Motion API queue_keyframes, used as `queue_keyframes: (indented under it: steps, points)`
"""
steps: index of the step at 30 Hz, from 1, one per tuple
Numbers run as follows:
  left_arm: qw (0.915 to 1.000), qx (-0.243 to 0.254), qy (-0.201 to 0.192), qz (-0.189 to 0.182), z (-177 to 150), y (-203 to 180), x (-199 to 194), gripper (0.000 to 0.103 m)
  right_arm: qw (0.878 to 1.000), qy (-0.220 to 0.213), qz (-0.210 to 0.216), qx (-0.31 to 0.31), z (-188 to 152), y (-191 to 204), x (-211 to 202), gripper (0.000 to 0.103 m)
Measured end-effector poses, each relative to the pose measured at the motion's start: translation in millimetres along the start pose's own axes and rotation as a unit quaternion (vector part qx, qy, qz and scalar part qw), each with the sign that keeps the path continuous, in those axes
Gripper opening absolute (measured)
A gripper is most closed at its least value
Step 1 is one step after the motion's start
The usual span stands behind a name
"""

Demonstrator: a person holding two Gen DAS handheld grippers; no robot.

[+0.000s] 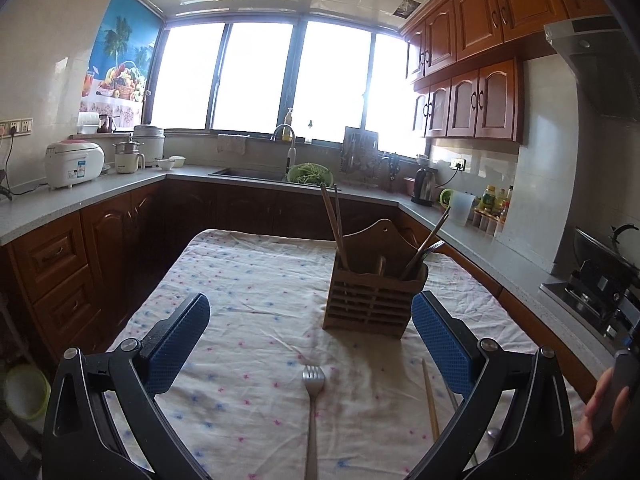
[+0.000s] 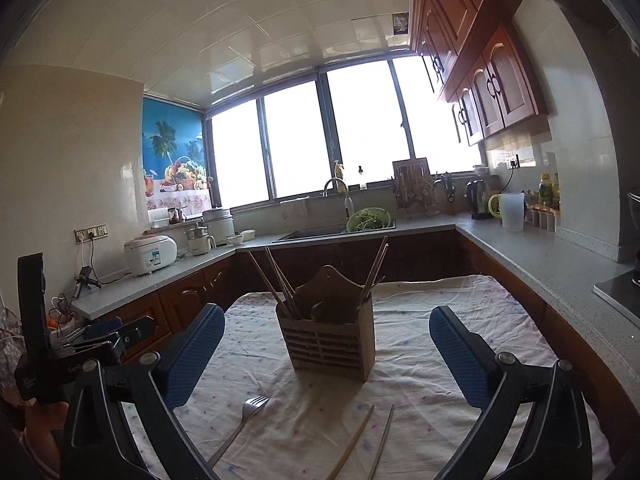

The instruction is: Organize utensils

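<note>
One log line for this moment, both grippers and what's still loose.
left hand-held gripper: open | right hand-held gripper: open | fork, two chopsticks: on tablecloth | holder: part filled

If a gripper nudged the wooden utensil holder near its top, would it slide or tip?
The wooden utensil holder looks taller than its base is wide, and chopsticks lean out above its rim, so a high push would probably tip it. The tablecloth beneath is loose and wrinkled, so a low push may drag cloth along rather than slide it cleanly.
</note>
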State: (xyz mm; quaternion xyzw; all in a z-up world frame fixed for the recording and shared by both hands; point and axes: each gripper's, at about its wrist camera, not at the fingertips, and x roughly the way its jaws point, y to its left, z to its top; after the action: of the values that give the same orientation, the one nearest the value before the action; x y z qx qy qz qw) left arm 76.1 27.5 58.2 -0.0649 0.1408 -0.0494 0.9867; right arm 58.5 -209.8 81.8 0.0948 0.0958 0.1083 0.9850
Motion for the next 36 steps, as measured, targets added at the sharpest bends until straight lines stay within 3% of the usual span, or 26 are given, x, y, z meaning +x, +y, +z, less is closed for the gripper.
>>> queue_keyframes:
  steps: [3,11,17,28,36]
  points:
    - [0.9999,0.010,0.002,0.013,-15.3,-3.5,-1.1,0.103,1.000,-0.002,-0.014,-0.007,-13.5,1.5,-7.8,0.103]
    - [0.9984,0.040,0.015,0.038,-52.7,-11.2,2.7,0.103,0.998,0.051,-0.033,-0.028,-68.8,1.9,1.2,0.103]
    - [0.9969,0.060,0.004,0.051,-73.1,-15.8,-3.9,0.103,0.997,0.053,-0.041,-0.026,-93.3,-1.7,-1.3,0.103]
    - [0.9943,0.065,0.008,0.085,-83.7,-14.5,-4.9,0.103,0.998,0.052,-0.037,-0.029,-104.5,-0.1,-8.6,0.103]
    - [0.9942,0.065,0.005,0.086,-84.4,-13.7,-9.1,0.103,0.998,0.048,-0.035,-0.035,-103.6,2.1,-11.0,0.103]
